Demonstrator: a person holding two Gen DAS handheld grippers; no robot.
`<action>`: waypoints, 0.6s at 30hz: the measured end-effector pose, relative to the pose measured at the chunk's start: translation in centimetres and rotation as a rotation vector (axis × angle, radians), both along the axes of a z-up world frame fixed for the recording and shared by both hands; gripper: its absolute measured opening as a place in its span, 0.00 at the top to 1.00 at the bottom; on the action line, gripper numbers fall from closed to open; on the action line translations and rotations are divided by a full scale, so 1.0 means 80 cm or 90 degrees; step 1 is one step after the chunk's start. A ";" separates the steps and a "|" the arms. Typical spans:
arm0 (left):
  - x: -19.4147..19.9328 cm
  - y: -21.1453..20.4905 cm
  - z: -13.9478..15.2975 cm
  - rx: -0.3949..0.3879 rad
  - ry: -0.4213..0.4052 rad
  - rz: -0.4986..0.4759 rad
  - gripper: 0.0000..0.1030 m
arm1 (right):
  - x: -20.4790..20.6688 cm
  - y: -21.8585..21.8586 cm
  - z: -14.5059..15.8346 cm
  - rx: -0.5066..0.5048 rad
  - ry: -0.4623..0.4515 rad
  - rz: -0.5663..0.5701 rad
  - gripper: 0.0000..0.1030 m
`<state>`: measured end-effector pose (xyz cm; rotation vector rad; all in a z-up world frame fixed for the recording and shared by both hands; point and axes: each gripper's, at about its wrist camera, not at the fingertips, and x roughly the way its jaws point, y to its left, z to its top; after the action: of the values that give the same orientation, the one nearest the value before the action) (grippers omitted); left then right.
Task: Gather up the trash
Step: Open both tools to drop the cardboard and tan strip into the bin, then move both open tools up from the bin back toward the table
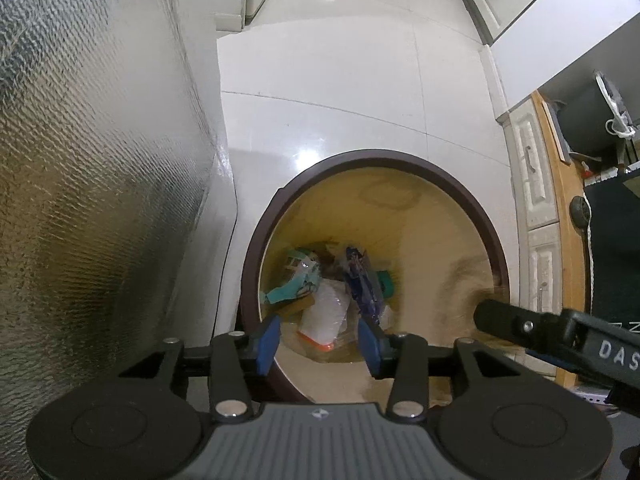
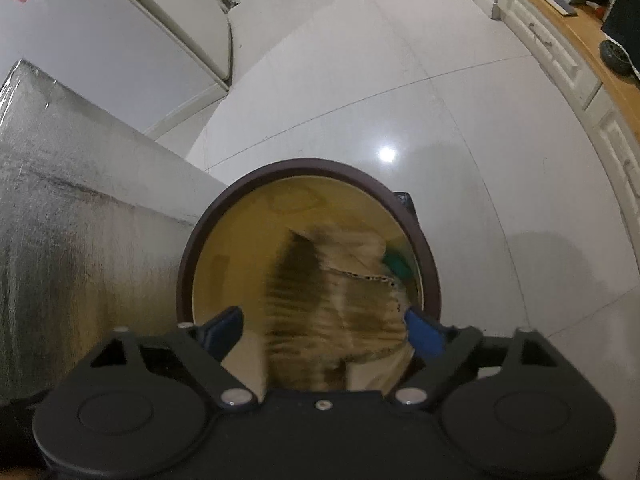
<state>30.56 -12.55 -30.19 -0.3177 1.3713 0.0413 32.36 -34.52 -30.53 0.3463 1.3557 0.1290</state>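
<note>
A round bin (image 1: 464, 188) with a dark brown rim and yellow inside stands on the floor, straight below both grippers. At its bottom lie a teal wrapper (image 1: 298, 284), a white bag (image 1: 326, 314) and a dark blue wrapper (image 1: 362, 280). My left gripper (image 1: 319, 342) hangs over the near rim, open, with nothing between its blue pads. In the right wrist view a brown piece of cardboard (image 2: 340, 300), blurred, sits loose between the wide-apart fingers of my right gripper (image 2: 324, 332) over the bin (image 2: 304, 166). The right gripper (image 1: 520, 326) also shows in the left wrist view.
A silver foil-covered box (image 1: 100, 160) (image 2: 80, 240) stands tight against the bin's left side. Glossy white floor tiles (image 2: 400, 80) stretch beyond. White drawers (image 1: 536, 184) under a wooden counter run along the right. White cabinets (image 2: 140, 40) stand at the back left.
</note>
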 end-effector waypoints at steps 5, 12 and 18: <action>-0.004 0.004 0.005 0.005 -0.003 0.002 0.50 | -0.007 0.002 0.003 -0.004 -0.009 0.010 0.00; -0.009 0.010 0.014 0.009 -0.013 0.006 0.39 | -0.014 -0.002 0.012 -0.007 -0.019 0.013 0.00; -0.012 0.014 0.026 0.021 -0.025 0.001 0.25 | -0.018 0.002 0.028 -0.025 -0.048 0.041 0.00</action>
<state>29.57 -11.45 -28.09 -0.2908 1.3296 0.0590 30.89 -34.38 -28.29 0.2616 1.2936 0.1669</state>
